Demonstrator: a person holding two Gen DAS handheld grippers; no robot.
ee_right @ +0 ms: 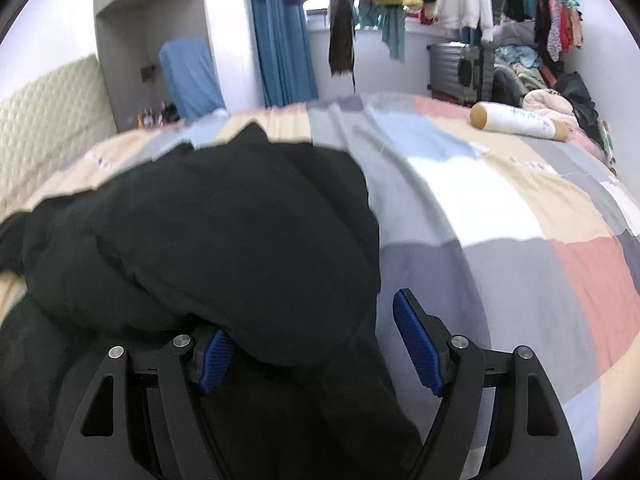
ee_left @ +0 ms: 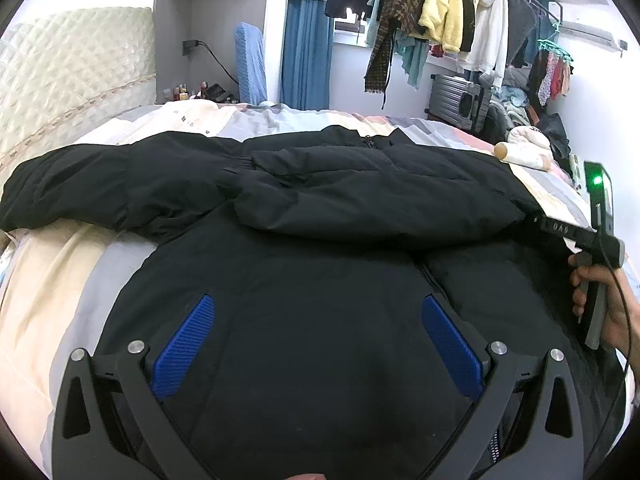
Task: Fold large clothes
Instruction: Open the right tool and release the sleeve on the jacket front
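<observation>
A bedroom: a bed with a patchwork quilt (ee_right: pixel 500 216) fills both views, a padded headboard (ee_left: pixel 72 64) at upper left, a rail of hanging clothes (ee_left: pixel 448 12) across the top, a grey suitcase (ee_left: pixel 460 100) at right. A white bottle (ee_right: pixel 516 122) lies on the quilt at upper right, well apart from the work.

The black jacket (ee_left: pixel 320 280) lies spread front-up on the quilt, zip running down the centre. One sleeve (ee_left: pixel 360 196) is laid across the chest; the other extends toward the left edge of the frame.

The left gripper (ee_left: pixel 316 344) hovers over the lower front with jaws wide, nothing between them. The right gripper (ee_right: pixel 308 344) also stands wide; dark fabric bulges between its pads (ee_right: pixel 416 344), and it appears to touch one pad only, so no grip is made.

Judgement: the sleeve fold on the right side appears just laid. To do the step well, flatten the padded sleeve so trapped air does not spring it back, then take the remaining sleeve by its cuff, not mid-length, and lay it square across.
</observation>
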